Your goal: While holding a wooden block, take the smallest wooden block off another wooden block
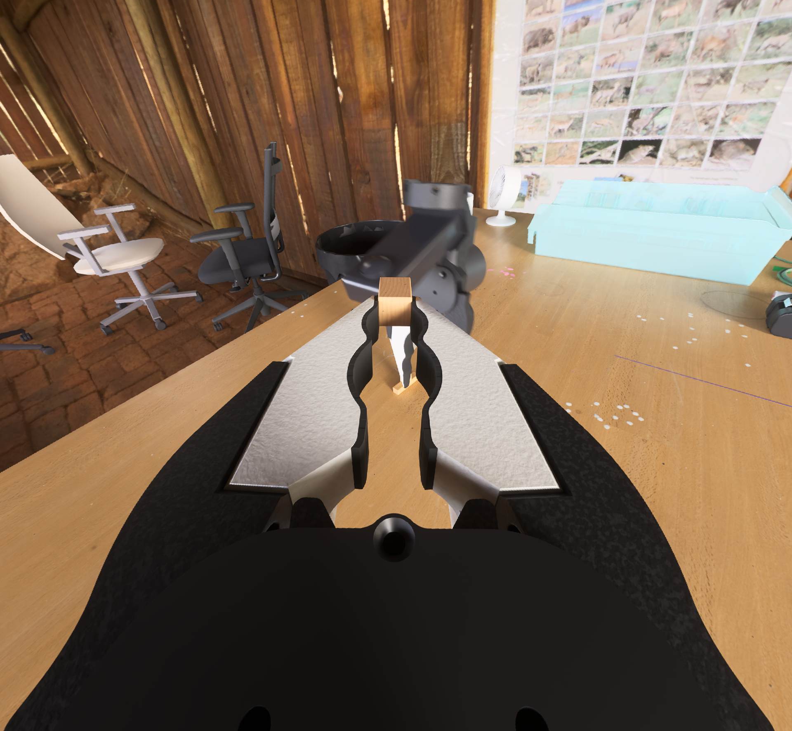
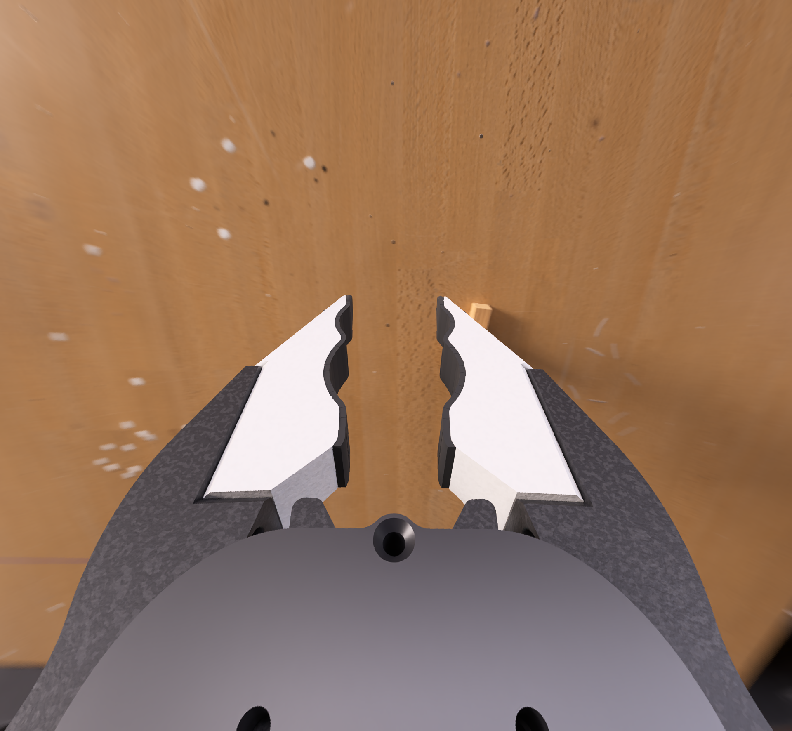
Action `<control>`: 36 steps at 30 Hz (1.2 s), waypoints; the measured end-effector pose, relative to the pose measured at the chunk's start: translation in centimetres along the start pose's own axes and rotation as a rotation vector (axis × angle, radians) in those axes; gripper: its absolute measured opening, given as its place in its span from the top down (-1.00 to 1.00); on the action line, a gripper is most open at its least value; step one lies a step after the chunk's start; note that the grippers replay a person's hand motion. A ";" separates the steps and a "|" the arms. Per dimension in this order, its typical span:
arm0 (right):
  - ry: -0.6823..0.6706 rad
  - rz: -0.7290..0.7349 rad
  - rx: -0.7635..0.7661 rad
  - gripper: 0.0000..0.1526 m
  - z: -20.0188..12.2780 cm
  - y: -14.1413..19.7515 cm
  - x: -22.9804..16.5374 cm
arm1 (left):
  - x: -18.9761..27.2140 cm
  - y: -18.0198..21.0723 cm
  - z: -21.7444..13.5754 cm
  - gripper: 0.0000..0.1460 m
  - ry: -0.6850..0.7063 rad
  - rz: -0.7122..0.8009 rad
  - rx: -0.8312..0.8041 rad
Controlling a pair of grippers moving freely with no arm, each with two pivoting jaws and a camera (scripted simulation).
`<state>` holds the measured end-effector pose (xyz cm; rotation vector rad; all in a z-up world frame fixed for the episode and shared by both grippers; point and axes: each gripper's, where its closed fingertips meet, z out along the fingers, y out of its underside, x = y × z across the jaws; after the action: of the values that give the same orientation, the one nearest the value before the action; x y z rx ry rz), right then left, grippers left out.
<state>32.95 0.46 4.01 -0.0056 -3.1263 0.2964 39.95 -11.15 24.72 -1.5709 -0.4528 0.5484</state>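
My left gripper (image 1: 394,304) is shut on a light wooden block (image 1: 394,311), held at its fingertips above the wooden table (image 1: 600,389). Beyond it my dark grey right gripper (image 1: 405,369) points down at the table. A small wooden block (image 1: 400,388) lies on the table at its fingertips. In the right wrist view the right gripper (image 2: 394,303) is open and empty, close above the table. The small block (image 2: 481,312) shows just outside its right finger (image 2: 484,367), partly hidden by it. No block stacked on another is visible.
A light blue bin (image 1: 655,230) and a small white fan (image 1: 503,196) stand at the table's far right. A black basket (image 1: 343,241) sits at the far edge. A dark object (image 1: 780,318) lies at right. Office chairs (image 1: 240,247) stand past the table's left edge.
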 end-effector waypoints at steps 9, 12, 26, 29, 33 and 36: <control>-0.417 0.371 0.015 0.64 -1.0 0.4 3.4 | 0.1 0.1 0.1 0.82 0.000 0.005 -0.008; -0.389 0.315 -0.051 0.55 0.5 1.4 3.9 | -0.1 0.2 0.0 0.82 0.001 0.000 -0.008; -0.341 0.215 -0.217 0.71 1.7 4.6 4.3 | -0.1 0.7 0.3 0.82 0.012 -0.011 -0.018; -0.246 0.162 -0.216 0.81 1.3 4.5 4.3 | -0.1 0.6 0.3 0.82 0.011 -0.009 -0.018; -0.016 0.081 -0.167 0.88 0.0 4.0 5.3 | -0.1 0.6 0.3 0.82 0.010 -0.010 -0.013; 0.291 -0.038 -0.154 0.87 -1.6 3.5 6.4 | -0.2 0.4 0.3 0.82 0.007 -0.010 -0.006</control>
<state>26.58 4.26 4.95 0.0091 -2.8476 0.0474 39.66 -11.06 24.34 -1.5748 -0.4570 0.5338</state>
